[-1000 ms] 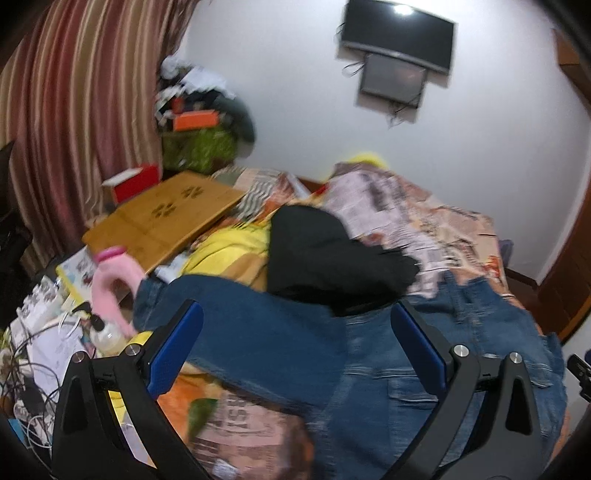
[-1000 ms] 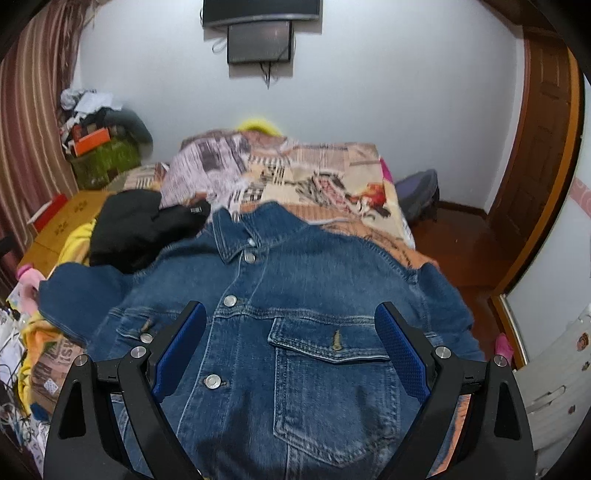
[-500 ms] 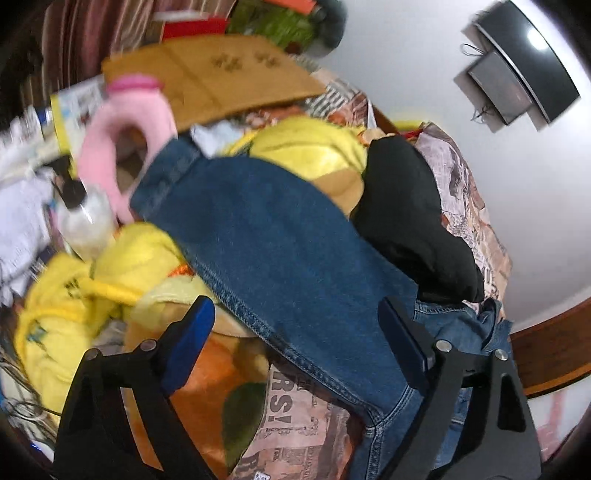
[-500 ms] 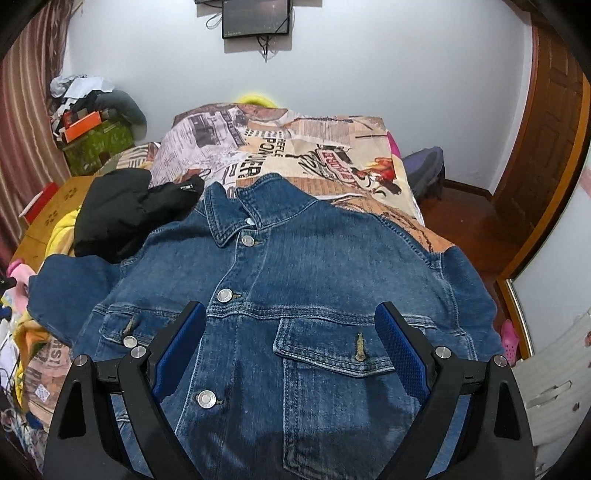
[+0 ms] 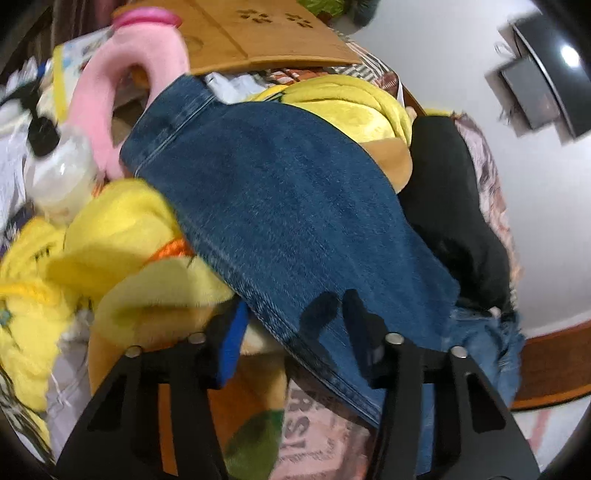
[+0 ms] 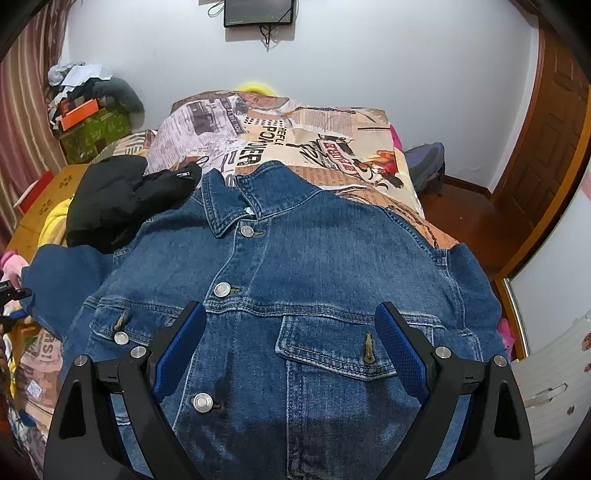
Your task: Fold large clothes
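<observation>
A blue denim jacket (image 6: 314, 295) lies face up and buttoned on the bed, collar toward the far wall. Its left sleeve (image 5: 288, 206) stretches out over yellow and black clothes in the left wrist view. My left gripper (image 5: 291, 325) is low over the sleeve near the shoulder, with its jaws around the sleeve's lower edge and partly closed; the fabric sits between them. My right gripper (image 6: 291, 343) is open and empty, hovering above the jacket's chest between the two pockets.
A black garment (image 6: 122, 199) lies beside the collar. Yellow clothes (image 5: 110, 258), a pink plush (image 5: 122, 74), a clear bottle (image 5: 59, 173) and a wooden lap table (image 5: 258, 33) crowd the left side. The printed bedspread (image 6: 314, 136) runs to the wall. A wooden door (image 6: 546, 155) stands right.
My left gripper has dropped down onto the sleeve and its jaws have narrowed around the sleeve's edge. My right gripper has lowered a little over the jacket's chest and stays open.
</observation>
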Tool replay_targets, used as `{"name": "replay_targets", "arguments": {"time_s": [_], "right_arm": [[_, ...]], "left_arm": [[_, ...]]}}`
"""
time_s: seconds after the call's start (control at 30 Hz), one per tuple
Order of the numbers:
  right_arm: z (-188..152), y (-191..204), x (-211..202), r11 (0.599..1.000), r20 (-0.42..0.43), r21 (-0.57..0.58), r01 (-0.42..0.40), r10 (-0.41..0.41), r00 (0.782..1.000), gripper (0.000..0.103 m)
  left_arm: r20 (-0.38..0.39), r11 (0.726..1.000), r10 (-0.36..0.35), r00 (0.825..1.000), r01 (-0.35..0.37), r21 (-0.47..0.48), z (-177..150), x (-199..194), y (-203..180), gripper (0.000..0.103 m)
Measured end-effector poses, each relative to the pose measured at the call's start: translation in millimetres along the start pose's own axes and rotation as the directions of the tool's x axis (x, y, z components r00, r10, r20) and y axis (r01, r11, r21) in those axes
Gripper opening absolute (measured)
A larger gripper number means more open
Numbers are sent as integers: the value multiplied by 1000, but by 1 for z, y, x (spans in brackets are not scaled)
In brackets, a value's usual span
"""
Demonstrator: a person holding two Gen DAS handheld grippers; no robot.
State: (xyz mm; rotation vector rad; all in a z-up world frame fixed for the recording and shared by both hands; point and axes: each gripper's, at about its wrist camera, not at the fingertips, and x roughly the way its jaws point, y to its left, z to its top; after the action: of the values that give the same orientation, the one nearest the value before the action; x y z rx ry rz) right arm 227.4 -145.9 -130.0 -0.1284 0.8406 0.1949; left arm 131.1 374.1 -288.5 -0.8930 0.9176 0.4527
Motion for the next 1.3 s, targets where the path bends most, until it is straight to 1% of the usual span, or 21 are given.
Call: {"name": "replay_targets", "arguments": {"time_s": [0.03, 0.07, 0.1, 0.13, 0.2, 0.27, 0.3, 0.4, 0.5, 0.57, 0.67, 0.73, 0.8, 0.87, 0.93, 1.03, 1.17, 1.27, 1.3], "right_arm": [[0, 0, -1, 1000, 4, 0, 0, 0, 1000, 91], [0, -1, -3, 1000, 7, 1, 1, -1, 1000, 91], [0, -1, -4, 1000, 9, 2, 1, -1, 1000, 91], [0, -1, -5, 1000, 12, 1, 1, -1, 1000, 91], [0, -1, -8, 1000, 17, -3, 6, -6, 1000, 91], [0, -2, -10, 1000, 21, -7, 13, -12, 1000, 91], [0, -3, -11, 1000, 24, -9, 15, -15, 1000, 91], [0, -5, -15, 1000, 36, -11, 21, -20, 999, 91], [0, -6, -19, 1000, 51, -8, 24, -23, 998, 91], [-1, -9, -23, 1000, 62, -7, 24, -23, 998, 91], [-2, -12, -26, 1000, 72, -4, 21, -21, 997, 91], [-4, -15, -27, 1000, 76, -3, 20, -20, 997, 91], [-6, -18, -27, 1000, 76, -1, 22, -21, 997, 91], [-7, -21, -27, 1000, 75, 4, 19, -20, 997, 91], [-8, -26, -27, 1000, 76, 12, 14, -14, 997, 91], [-11, -33, -28, 1000, 78, 25, 9, -11, 997, 91], [-15, -42, -29, 999, 75, 36, 6, -9, 997, 91], [-18, -47, -31, 999, 74, 40, 7, -10, 997, 91], [-19, -49, -31, 999, 72, 41, 7, -10, 997, 91]], "left_arm": [[8, 999, 34, 999, -34, 32, 0, 2, -4, 38], [18, 995, 74, 997, -75, 65, 0, 4, -9, 30], [36, 987, 116, 993, -119, 107, -2, 5, -16, 25], [51, 982, 131, 990, -137, 131, -4, 4, -20, 23], [92, 970, 151, 984, -165, 178, -8, -2, -31, 16], [139, 961, 145, 980, -173, 215, -10, -13, -43, 12], [167, 959, 131, 977, -168, 230, -11, -22, -50, 12], [219, 953, 85, 972, -143, 266, -10, -42, -70, 10], [267, 941, 43, 963, -129, 313, -13, -64, -99, 10], [285, 933, -9, 959, -94, 348, -17, -77, -119, 9], [313, 911, -81, 946, -57, 408, -30, -100, -153, 9], [309, 895, -147, 940, -7, 446, -40, -111, -172, 8], [311, 871, -200, 929, 23, 490, -52, -121, -193, 8], [295, 841, -248, 923, 54, 539, -65, -128, -217, 8], [264, 808, -290, 920, 87, 583, -80, -129, -242, 8], [194, 758, -332, 923, 138, 638, -104, -123, -274, 8], [103, 684, -342, 934, 172, 709, -143, -109, -304, 8], [22, 630, -316, 949, 193, 753, -176, -90, -319, 8], [-1, 616, -302, 953, 196, 762, -185, -84, -323, 8]]}}
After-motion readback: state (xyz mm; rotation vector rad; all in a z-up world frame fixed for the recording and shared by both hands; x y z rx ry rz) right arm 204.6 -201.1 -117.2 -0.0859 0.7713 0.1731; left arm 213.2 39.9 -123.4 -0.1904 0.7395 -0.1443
